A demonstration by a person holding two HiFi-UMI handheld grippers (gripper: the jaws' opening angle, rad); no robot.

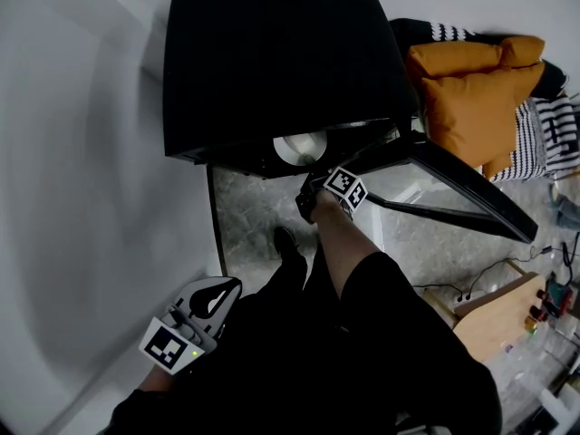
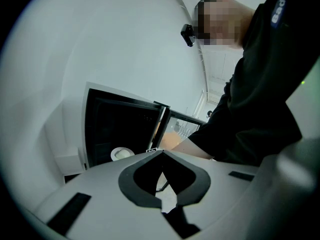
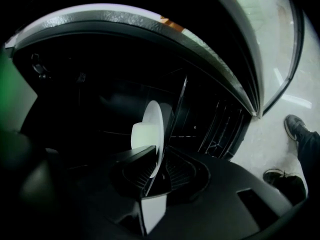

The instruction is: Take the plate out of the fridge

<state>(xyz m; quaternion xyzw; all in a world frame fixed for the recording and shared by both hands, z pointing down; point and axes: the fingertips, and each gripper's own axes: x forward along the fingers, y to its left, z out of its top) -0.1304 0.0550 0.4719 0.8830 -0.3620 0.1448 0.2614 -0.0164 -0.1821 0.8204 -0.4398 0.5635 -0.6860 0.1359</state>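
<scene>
A small black fridge (image 1: 272, 53) stands on the floor with its glass door (image 1: 462, 184) swung open to the right. A white plate (image 1: 299, 148) sits on edge inside it, in the lower part. My right gripper (image 1: 313, 169) reaches into the opening. In the right gripper view the plate (image 3: 150, 129) stands upright and its rim runs down between the jaws of the right gripper (image 3: 157, 160), which are closed on it. My left gripper (image 1: 227, 288) hangs low at the left, away from the fridge. Its tips (image 2: 161, 153) meet with nothing between them. The plate (image 2: 121, 153) shows far off.
A white wall runs along the left of the fridge. Orange cushions (image 1: 471, 89) and striped fabric lie to the right behind the door. A wooden box (image 1: 494, 315) with cables sits at the lower right. My shoe (image 1: 285, 241) rests on the marbled floor before the fridge.
</scene>
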